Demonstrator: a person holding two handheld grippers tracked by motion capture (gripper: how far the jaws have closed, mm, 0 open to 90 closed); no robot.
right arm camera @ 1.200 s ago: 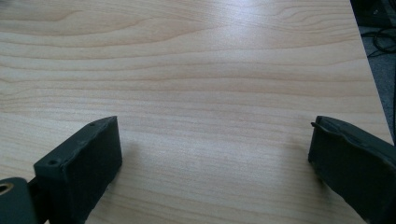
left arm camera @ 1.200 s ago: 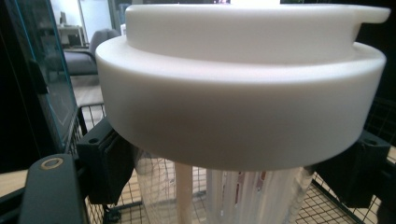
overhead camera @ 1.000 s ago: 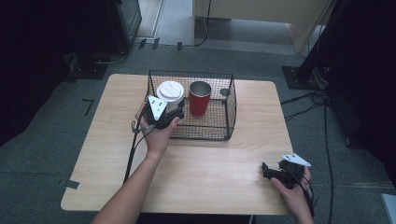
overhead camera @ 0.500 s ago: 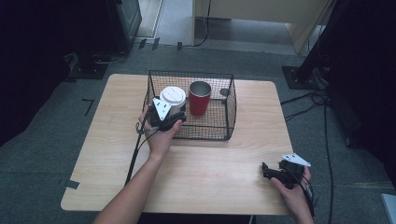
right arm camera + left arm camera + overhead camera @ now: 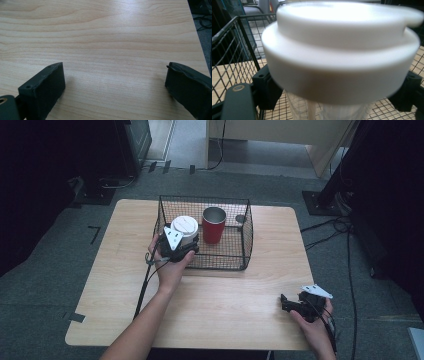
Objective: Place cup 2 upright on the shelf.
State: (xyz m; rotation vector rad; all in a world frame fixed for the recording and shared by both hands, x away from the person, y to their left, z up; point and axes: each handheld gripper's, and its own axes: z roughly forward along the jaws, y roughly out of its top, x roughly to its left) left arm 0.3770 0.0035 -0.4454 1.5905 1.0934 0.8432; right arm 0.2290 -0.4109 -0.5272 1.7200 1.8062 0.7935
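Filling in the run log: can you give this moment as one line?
left gripper: jaws just opening around white-lidded cup in wire basket | red cup: upright beside it | right gripper: open over table

Right gripper [image 5: 113, 87]: its 2 black jaws rise from the bottom corners, standing wide apart with nothing between them. Beneath lies the light wooden table top [image 5: 105, 37], grain running crosswise. Dark floor shows at upper right.

bare forearms, no sleeves. black left gripper [image 5: 181, 241] with a grey three-cornered plate and a black cable. black right gripper [image 5: 289, 302], same plate; thick blocky pads [image 5: 42, 88] with small screw holes.
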